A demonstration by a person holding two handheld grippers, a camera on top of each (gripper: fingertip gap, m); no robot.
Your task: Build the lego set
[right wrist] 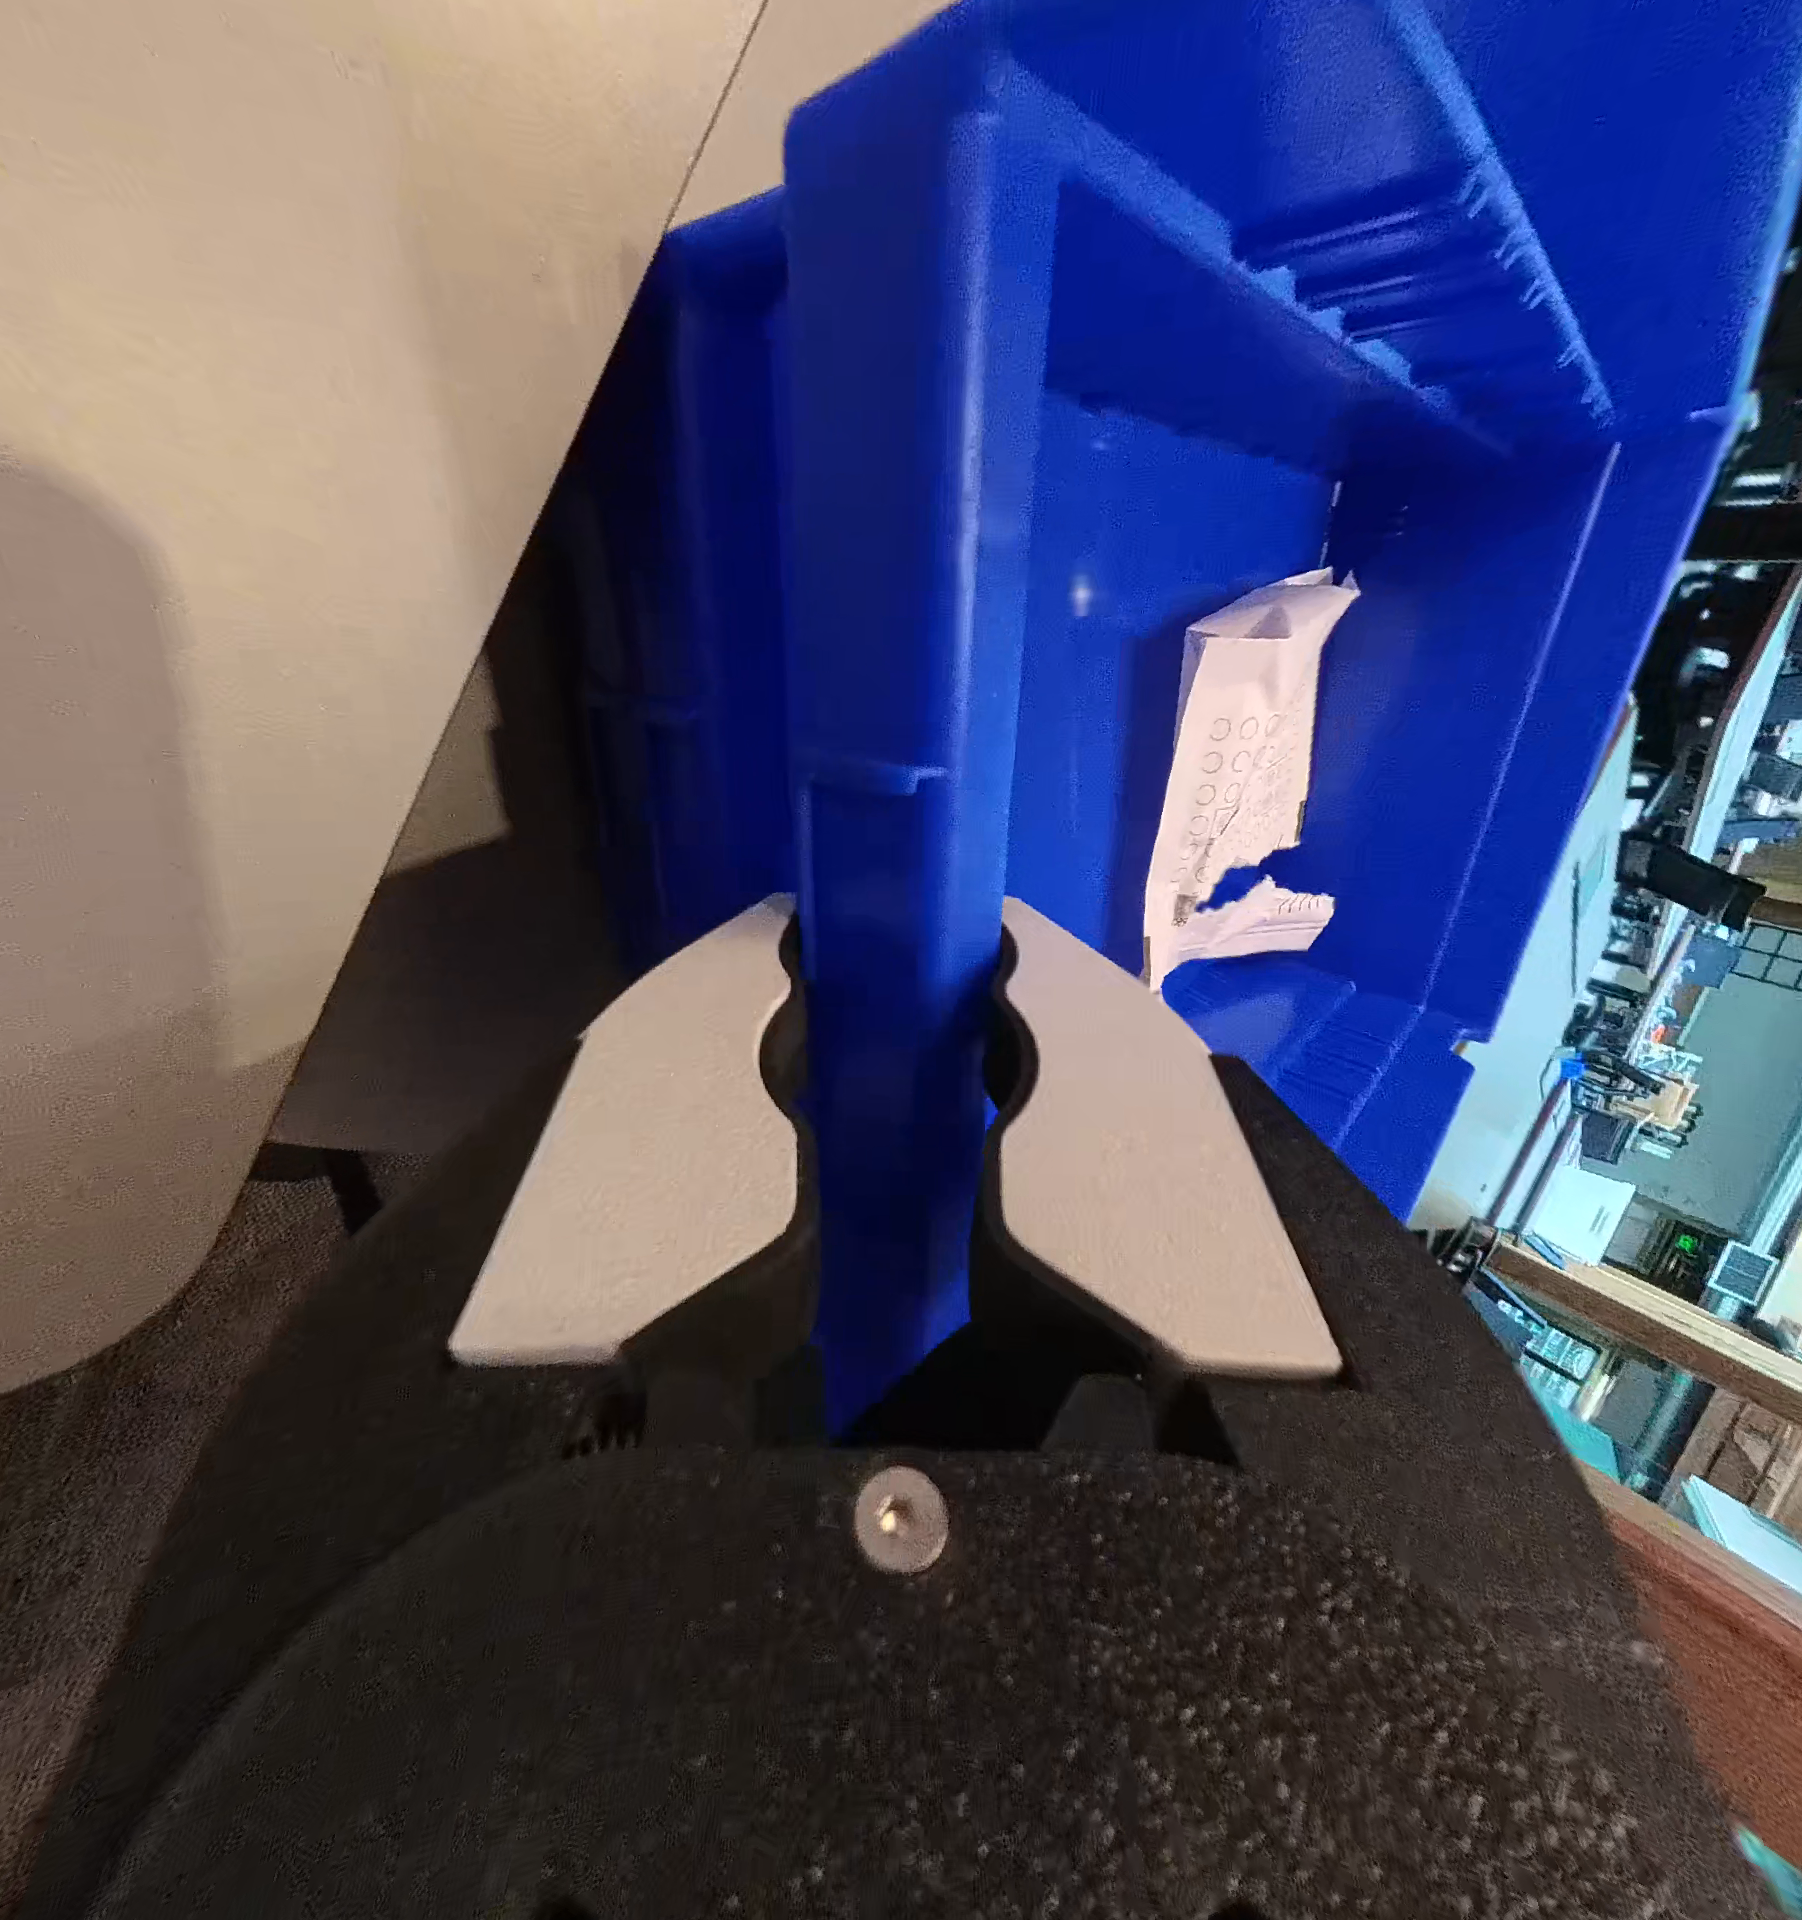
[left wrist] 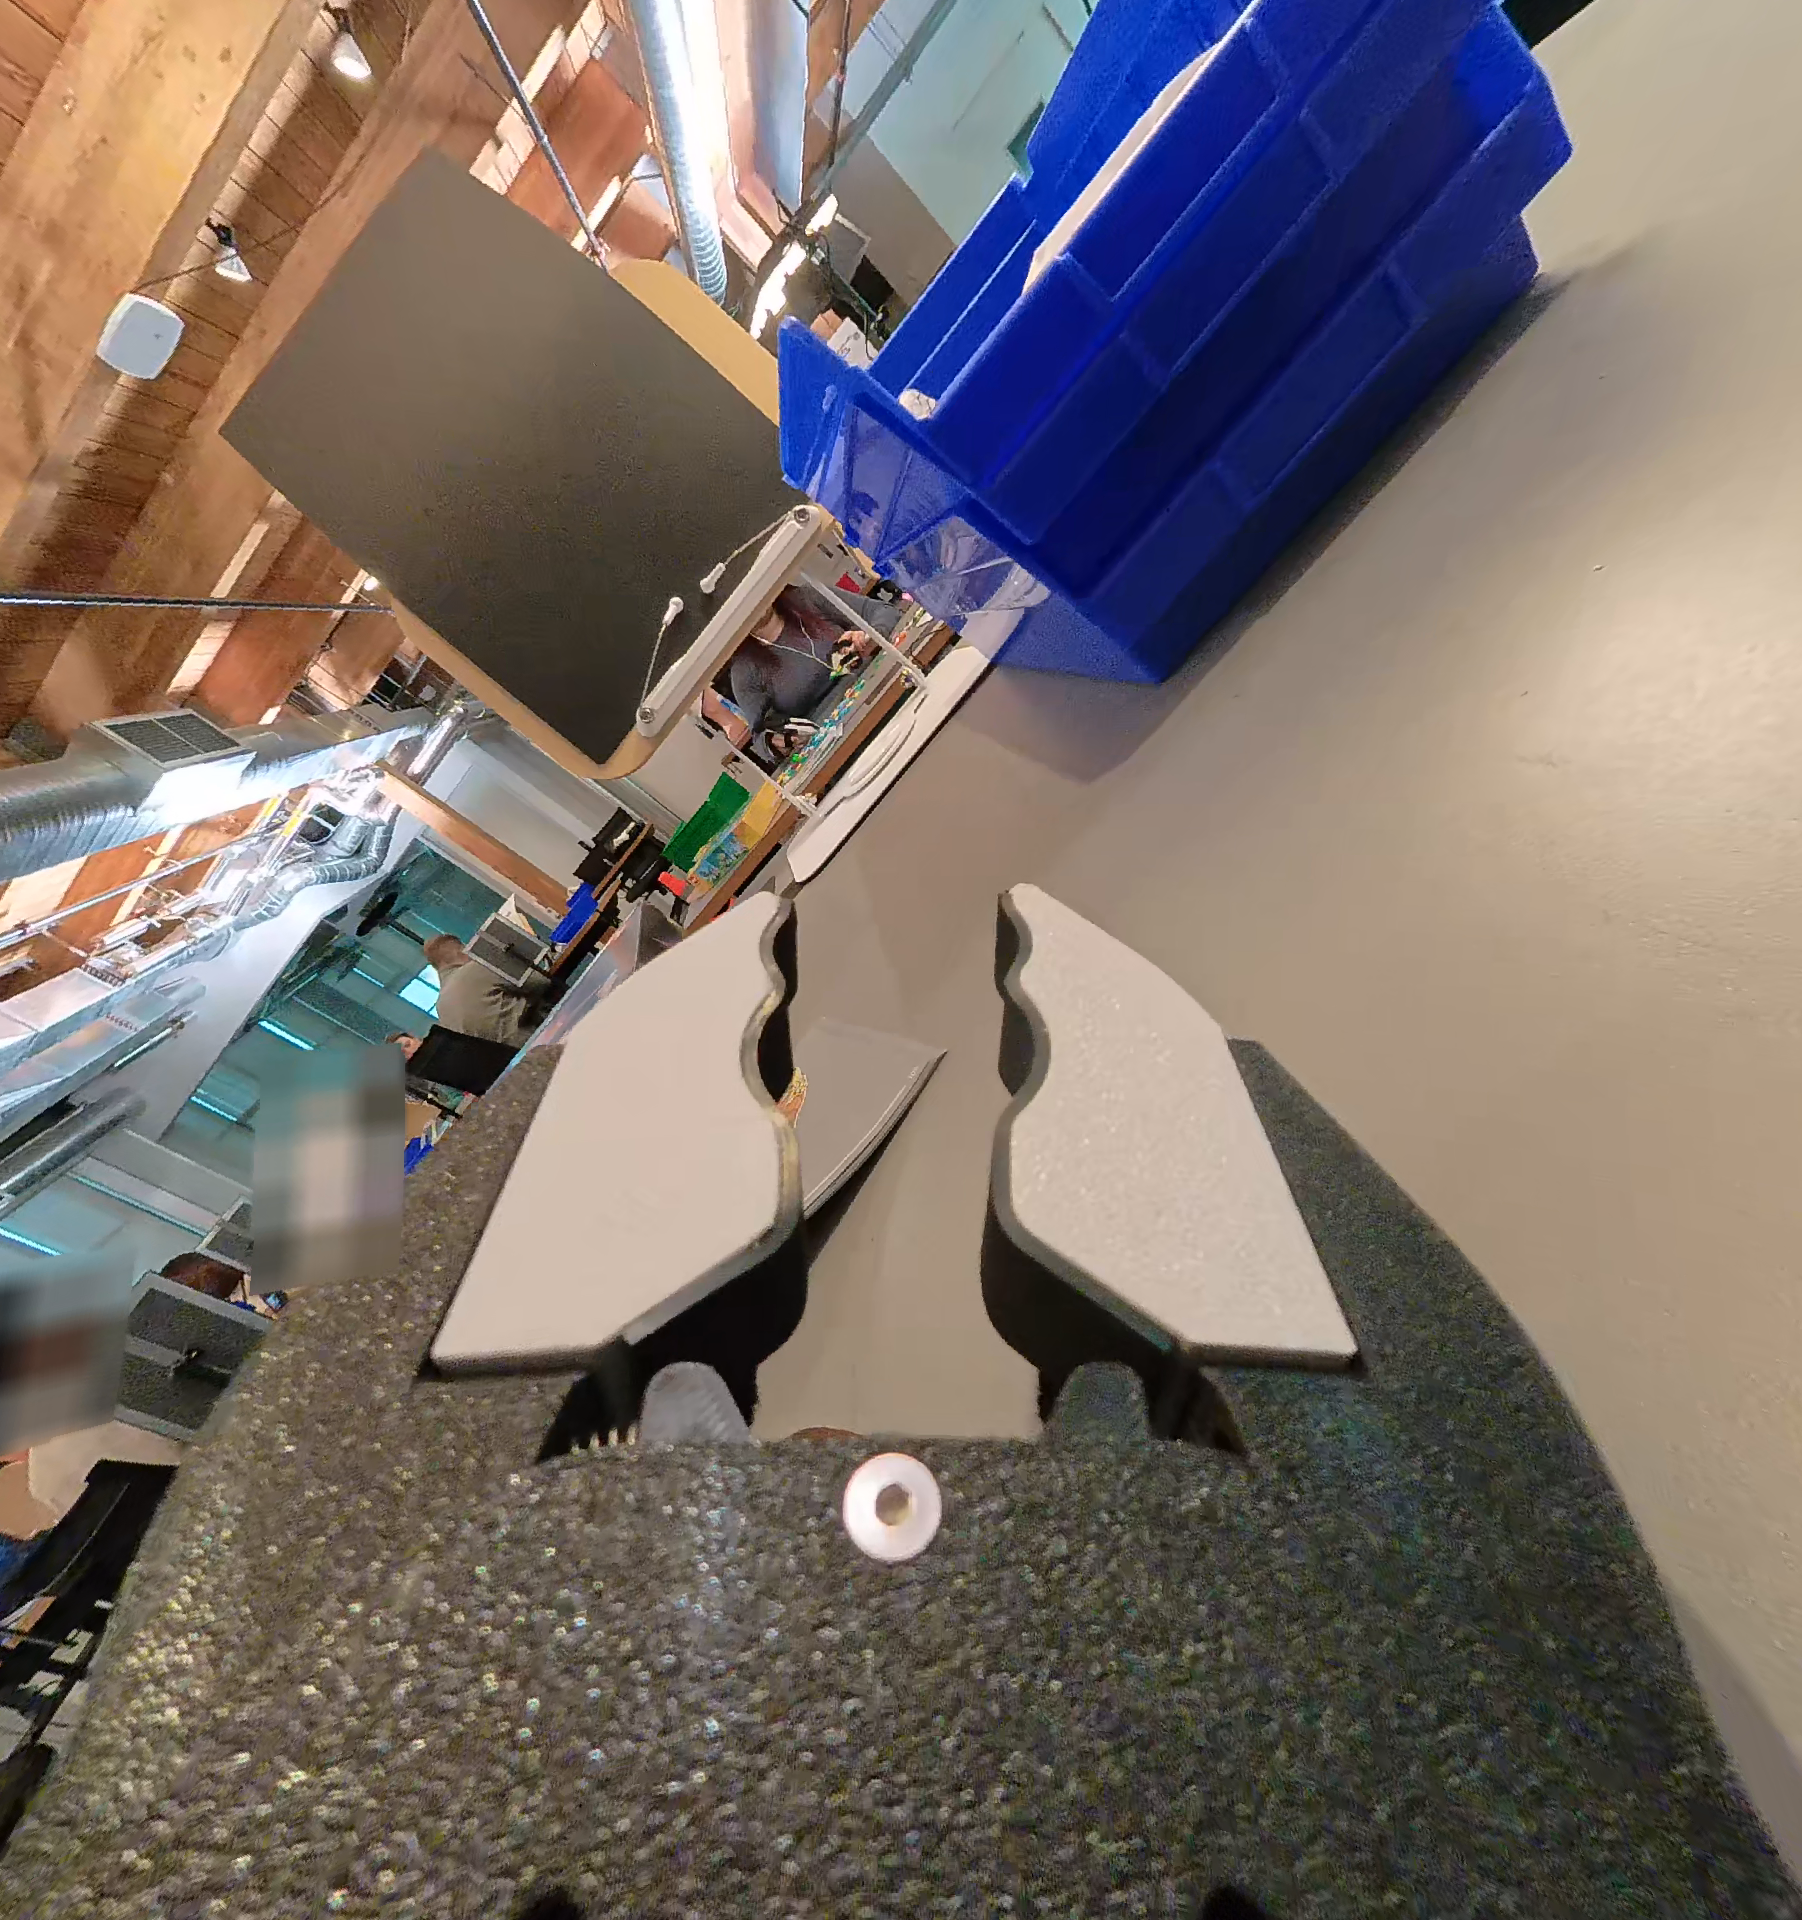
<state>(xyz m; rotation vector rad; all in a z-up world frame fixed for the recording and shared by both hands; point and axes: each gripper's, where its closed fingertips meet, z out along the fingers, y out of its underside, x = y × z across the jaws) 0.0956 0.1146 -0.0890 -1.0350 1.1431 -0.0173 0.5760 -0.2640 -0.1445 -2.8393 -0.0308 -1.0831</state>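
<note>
My left gripper (left wrist: 892, 914) is open and empty, tilted sideways low over the beige table (left wrist: 1499, 935). A thin grey booklet (left wrist: 861, 1107) lies flat on the table between and behind its fingers. A stack of blue plastic bins (left wrist: 1240, 343) stands farther along the table. My right gripper (right wrist: 897, 925) is shut on the upright wall of a blue bin (right wrist: 897, 623), with one finger on each side of it. A torn white paper bag (right wrist: 1240, 790) lies inside that bin. No loose bricks show in either view.
A clear plastic bag (left wrist: 938, 551) sits at the open front of the lowest bin. A dark panel (left wrist: 523, 447) hangs beyond the table edge, and other desks and people are far behind it. The beige table (right wrist: 201, 312) also shows left of the bin in the right wrist view. Some 60 centimetres of space lies between my two pairs of fingers.
</note>
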